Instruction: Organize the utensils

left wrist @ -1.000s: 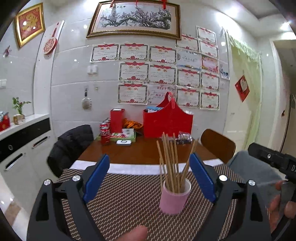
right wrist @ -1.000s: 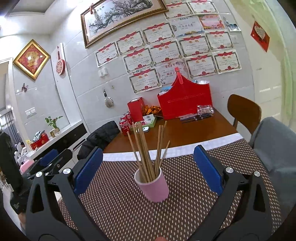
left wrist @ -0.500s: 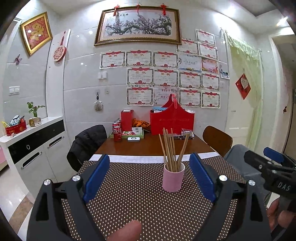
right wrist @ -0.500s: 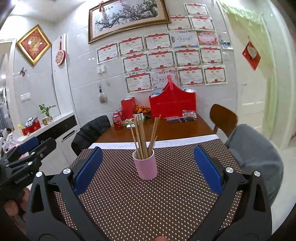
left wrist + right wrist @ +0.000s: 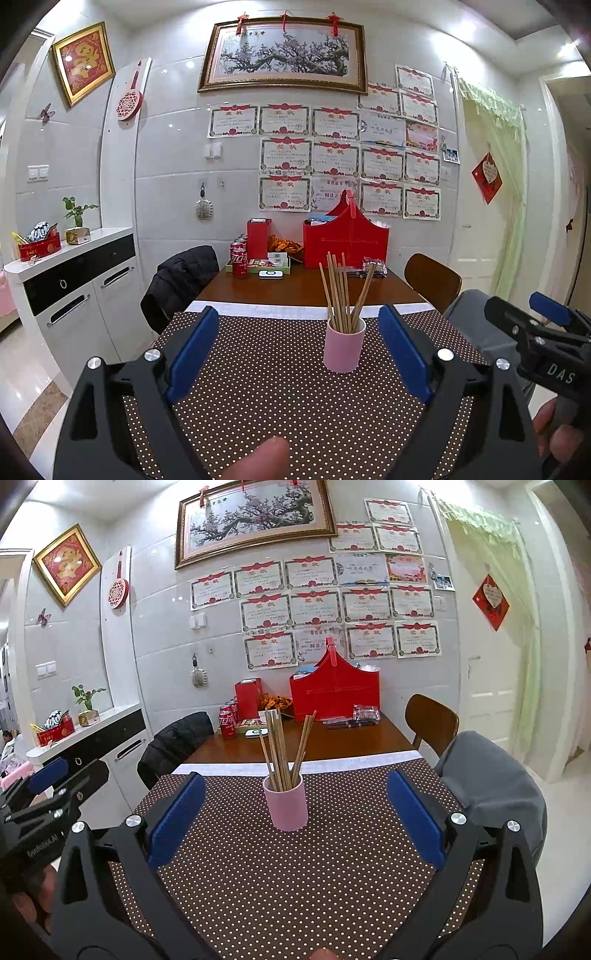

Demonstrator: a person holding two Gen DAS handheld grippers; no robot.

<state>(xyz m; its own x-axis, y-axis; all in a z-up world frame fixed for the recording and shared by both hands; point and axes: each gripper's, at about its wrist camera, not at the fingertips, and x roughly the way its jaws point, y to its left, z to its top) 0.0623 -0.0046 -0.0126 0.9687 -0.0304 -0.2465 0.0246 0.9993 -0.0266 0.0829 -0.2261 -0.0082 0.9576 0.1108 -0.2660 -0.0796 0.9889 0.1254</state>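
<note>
A pink cup (image 5: 343, 345) stands upright on the brown dotted tablecloth (image 5: 266, 387) and holds several wooden chopsticks (image 5: 341, 291). My left gripper (image 5: 298, 345) is open and empty, held back from the cup, which stands just right of its middle line. In the right wrist view the same cup (image 5: 285, 802) with its chopsticks (image 5: 282, 746) stands ahead between my open, empty right gripper's (image 5: 295, 808) blue pads. The right gripper also shows at the right edge of the left wrist view (image 5: 543, 339).
A red basket (image 5: 345, 240), red box (image 5: 258, 238), cola cans (image 5: 239, 258) and a small white device (image 5: 270, 274) sit at the table's far end by the wall. Chairs stand at the left (image 5: 181, 277) and right (image 5: 432, 280). A white cabinet (image 5: 74, 291) is at the left.
Both grippers have drawn back and up from the cup, which now looks smaller and farther away. Both stayed open and empty.
</note>
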